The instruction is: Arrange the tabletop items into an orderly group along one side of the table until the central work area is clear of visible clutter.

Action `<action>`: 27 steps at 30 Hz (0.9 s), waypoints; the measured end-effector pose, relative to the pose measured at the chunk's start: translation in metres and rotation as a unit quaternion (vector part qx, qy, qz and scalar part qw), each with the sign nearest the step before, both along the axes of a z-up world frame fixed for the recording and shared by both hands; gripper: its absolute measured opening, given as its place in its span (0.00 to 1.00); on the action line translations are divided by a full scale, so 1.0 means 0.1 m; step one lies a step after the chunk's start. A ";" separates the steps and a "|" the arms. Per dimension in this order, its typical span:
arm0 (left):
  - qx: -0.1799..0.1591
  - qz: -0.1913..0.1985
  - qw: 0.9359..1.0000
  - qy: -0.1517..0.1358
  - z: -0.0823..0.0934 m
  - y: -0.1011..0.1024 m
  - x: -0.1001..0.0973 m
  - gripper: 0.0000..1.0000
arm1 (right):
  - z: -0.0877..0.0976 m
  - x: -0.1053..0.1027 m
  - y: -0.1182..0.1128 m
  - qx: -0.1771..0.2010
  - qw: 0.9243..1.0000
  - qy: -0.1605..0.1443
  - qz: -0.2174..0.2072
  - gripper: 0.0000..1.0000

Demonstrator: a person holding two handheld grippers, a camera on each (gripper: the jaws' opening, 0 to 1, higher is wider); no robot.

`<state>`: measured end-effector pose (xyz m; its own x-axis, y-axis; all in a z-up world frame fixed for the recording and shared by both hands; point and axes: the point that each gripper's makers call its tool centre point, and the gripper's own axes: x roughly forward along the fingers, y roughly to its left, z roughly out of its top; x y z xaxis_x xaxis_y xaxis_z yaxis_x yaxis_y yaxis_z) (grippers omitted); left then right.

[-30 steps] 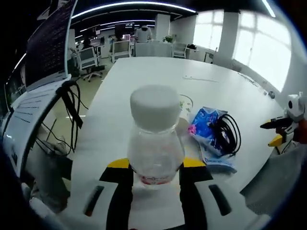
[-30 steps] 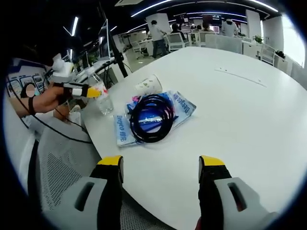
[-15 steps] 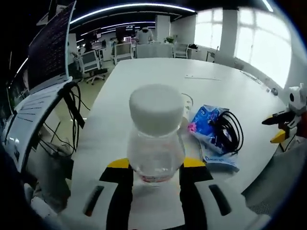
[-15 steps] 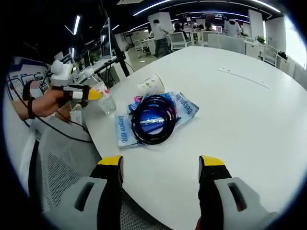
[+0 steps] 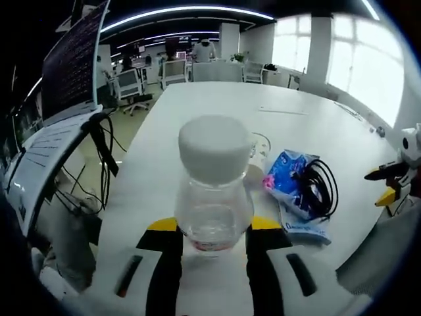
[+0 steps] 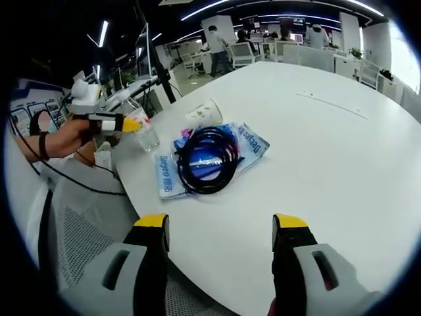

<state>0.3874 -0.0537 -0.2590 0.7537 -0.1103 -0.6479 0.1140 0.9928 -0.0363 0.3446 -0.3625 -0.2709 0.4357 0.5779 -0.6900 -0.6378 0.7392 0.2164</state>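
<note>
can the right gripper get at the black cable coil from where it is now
Probably yes. The right gripper is open and empty, and the black cable coil lies on top of the blue packets, with bare white table between.

No visible change among items.

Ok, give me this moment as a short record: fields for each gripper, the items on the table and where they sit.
left gripper: shut on the bottle, a clear bottle with a white cap
right gripper: open, holding nothing, over the table edge
table: white
cable: black coil lying on the blue packet
cup: paper, lying on its side beyond the packet
grouping: bottle, cup, packet and cable cluster near one table edge
</note>
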 end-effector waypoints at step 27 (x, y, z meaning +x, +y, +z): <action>-0.006 0.022 1.000 0.003 -0.01 0.10 0.37 0.36 | 0.05 0.07 0.02 0.003 1.000 -0.006 -0.016 0.62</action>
